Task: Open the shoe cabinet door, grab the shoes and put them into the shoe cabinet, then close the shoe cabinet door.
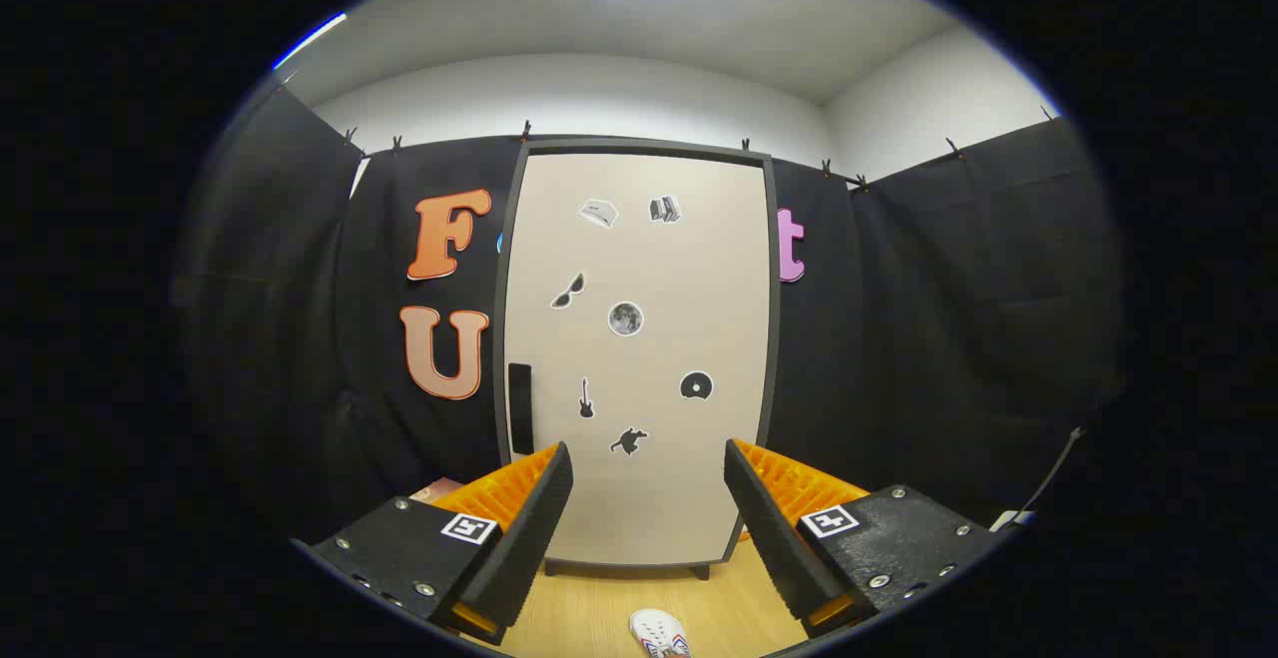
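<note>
Shoe cabinet stands shut beyond the gripper, whose jaws gape wide, holding nothing; a white shoe (toe showing) lies on the wooden floor between its fingers.

**The tool's build**

The tool carries two wedge-shaped fingers with ribbed inner faces, standing apart with nothing between them. Each sits on a dark block studded with silver screws, bearing a square black-and-white marker at 12 o'clock.
</note>
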The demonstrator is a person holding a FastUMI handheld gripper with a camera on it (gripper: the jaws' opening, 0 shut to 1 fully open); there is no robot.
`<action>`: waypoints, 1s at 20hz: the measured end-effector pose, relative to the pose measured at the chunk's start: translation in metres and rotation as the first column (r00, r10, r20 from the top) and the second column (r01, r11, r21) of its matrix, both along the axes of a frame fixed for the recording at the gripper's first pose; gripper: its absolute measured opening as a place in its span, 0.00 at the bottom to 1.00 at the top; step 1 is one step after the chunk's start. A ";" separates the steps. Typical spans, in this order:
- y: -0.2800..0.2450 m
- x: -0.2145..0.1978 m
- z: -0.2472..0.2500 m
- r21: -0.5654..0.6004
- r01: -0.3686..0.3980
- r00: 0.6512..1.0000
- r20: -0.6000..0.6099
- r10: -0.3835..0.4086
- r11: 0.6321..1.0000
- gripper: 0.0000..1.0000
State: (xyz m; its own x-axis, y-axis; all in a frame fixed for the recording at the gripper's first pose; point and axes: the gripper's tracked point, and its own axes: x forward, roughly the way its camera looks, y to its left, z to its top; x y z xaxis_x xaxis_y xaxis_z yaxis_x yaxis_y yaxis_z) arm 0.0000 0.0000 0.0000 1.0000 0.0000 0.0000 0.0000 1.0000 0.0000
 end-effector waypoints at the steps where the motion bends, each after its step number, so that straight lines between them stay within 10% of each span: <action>1: 0.001 0.000 0.001 0.009 0.010 1.000 0.005 -0.010 1.000 0.95; 20: 0.044 0.015 -0.004 0.014 0.067 0.998 0.000 -0.067 0.998 0.95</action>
